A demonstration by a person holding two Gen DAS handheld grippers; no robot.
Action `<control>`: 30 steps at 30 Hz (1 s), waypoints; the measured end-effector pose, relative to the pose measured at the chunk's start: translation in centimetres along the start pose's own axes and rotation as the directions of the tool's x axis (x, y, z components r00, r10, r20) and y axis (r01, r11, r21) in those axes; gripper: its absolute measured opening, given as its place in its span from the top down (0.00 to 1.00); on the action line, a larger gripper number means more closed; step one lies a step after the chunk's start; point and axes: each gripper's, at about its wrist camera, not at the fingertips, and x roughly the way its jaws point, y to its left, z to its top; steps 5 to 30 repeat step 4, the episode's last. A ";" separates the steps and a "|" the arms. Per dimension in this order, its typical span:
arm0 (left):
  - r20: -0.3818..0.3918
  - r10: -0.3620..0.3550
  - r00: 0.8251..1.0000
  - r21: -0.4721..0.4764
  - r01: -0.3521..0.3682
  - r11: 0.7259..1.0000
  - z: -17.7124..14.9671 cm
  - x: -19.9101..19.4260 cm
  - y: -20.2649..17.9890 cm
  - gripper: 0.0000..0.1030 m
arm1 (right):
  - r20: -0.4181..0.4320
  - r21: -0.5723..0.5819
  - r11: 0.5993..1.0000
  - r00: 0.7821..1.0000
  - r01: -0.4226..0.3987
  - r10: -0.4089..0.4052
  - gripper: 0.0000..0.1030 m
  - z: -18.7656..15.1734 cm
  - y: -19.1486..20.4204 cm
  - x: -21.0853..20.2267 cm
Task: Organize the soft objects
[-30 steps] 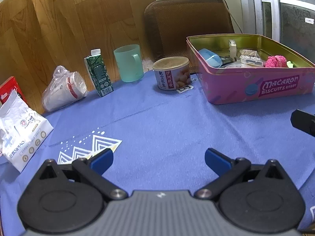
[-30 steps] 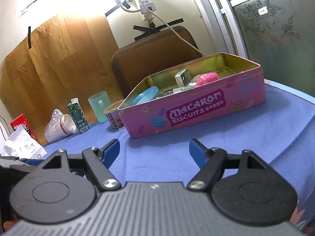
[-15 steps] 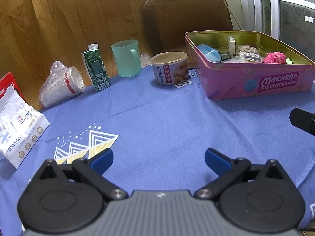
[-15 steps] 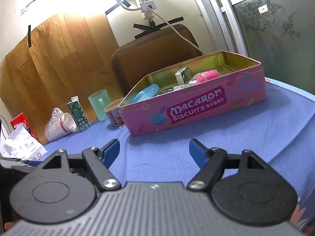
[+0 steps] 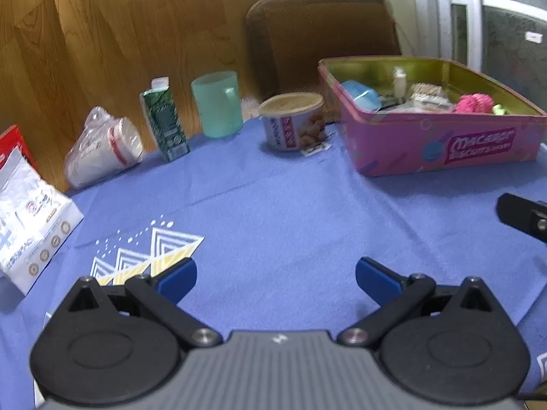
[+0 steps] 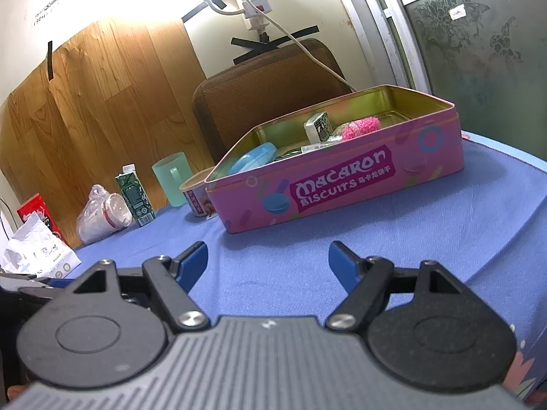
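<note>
A blue cloth (image 5: 290,212) covers the bench, printed near the left with white and yellow striped triangles (image 5: 150,256) and white dots. Far right stands a pink tin (image 6: 342,184) — gold inside, its magenta label lettered in white, with a blue macaron and pastel confetti shapes — holding a pink fuzzy ball (image 6: 362,125) and a light-blue case (image 6: 254,157). Far left: a mint-green cup (image 5: 218,109), a dark green patterned carton (image 5: 164,123) with a white cap, and a red box (image 6: 37,210).

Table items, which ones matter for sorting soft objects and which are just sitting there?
Likely part of the job:
pink biscuit tin
pink fuzzy item inside it
white soft pack

Just lying about:
green mug
green carton
round can
bagged cup
</note>
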 end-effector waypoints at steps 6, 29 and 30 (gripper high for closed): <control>0.004 -0.036 0.999 -0.007 0.036 0.999 0.2 -0.1 0.0 0.00 | 0.004 -0.013 1.000 1.000 0.004 -0.004 0.23 -0.1 0.3 0.0; 0.004 -0.036 0.999 -0.007 0.036 0.999 0.2 -0.1 0.0 0.00 | 0.004 -0.013 1.000 1.000 0.004 -0.004 0.23 -0.1 0.3 0.0; 0.004 -0.036 0.999 -0.007 0.036 0.999 0.2 -0.1 0.0 0.00 | 0.004 -0.013 1.000 1.000 0.004 -0.004 0.23 -0.1 0.3 0.0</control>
